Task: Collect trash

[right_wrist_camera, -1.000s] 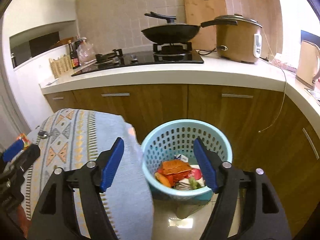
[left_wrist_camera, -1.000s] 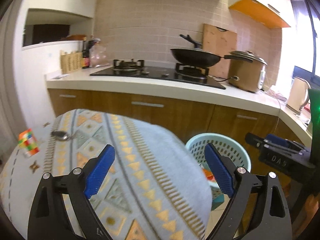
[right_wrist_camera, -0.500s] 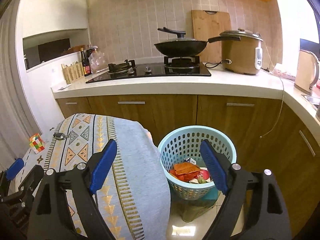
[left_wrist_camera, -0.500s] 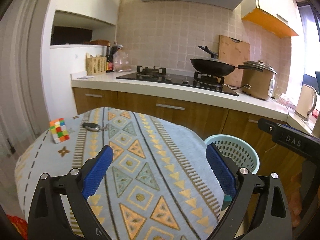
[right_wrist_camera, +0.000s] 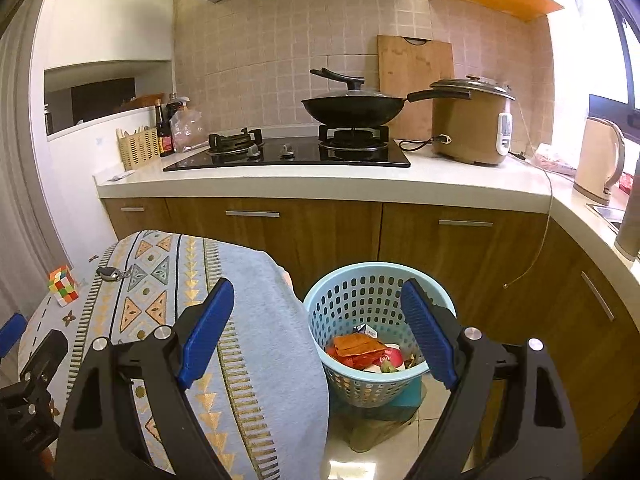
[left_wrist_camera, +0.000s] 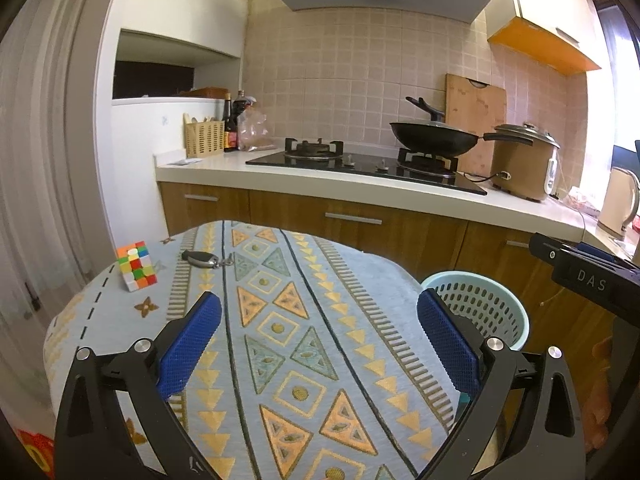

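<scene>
a pale blue perforated basket (right_wrist_camera: 372, 300) is seen standing upright on the floor, just beside the cloth-covered table and in front of the wooden cabinets. trash (right_wrist_camera: 362, 354) is piled in its bottom: an orange crumpled wrapper on top, red and white pieces beneath, a small green scrap at the near side.

Woven cloth tablecloth (left_wrist_camera: 304, 320), perforated plastic basket (right_wrist_camera: 360, 292), glossy wood cabinets (right_wrist_camera: 304, 236), matt tile wall (left_wrist_camera: 352, 68)
</scene>
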The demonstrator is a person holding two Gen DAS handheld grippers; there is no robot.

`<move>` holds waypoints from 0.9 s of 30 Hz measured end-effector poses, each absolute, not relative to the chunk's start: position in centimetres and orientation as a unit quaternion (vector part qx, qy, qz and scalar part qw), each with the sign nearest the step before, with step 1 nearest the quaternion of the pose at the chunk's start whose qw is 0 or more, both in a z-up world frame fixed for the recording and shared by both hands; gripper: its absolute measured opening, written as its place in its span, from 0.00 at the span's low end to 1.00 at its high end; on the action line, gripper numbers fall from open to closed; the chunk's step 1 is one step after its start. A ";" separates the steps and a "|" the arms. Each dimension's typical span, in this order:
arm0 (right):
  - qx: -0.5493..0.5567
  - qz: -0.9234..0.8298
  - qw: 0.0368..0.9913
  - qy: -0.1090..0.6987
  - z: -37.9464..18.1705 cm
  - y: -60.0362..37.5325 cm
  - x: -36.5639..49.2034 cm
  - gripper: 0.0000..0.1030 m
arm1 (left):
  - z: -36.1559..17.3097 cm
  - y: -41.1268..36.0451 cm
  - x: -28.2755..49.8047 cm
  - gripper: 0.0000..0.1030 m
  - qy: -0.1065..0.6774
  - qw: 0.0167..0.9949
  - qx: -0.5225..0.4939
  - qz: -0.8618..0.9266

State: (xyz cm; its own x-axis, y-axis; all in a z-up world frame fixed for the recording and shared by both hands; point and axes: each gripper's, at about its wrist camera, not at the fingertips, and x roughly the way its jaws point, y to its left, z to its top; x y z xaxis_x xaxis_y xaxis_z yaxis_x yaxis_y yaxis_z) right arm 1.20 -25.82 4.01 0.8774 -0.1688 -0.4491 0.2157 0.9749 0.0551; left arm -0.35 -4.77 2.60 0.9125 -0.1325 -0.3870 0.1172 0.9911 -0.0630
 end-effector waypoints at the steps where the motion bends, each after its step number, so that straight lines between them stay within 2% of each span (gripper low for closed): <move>1: 0.052 -0.099 0.968 0.226 4.0 -25.8 1.2 0.79 | 2.6 -4.8 -0.3 0.93 0.199 0.978 -0.019 -0.064; 27: 0.051 -0.104 0.967 0.229 3.7 -25.8 1.1 0.81 | 2.0 -4.7 0.0 0.93 0.215 0.973 -0.032 -0.071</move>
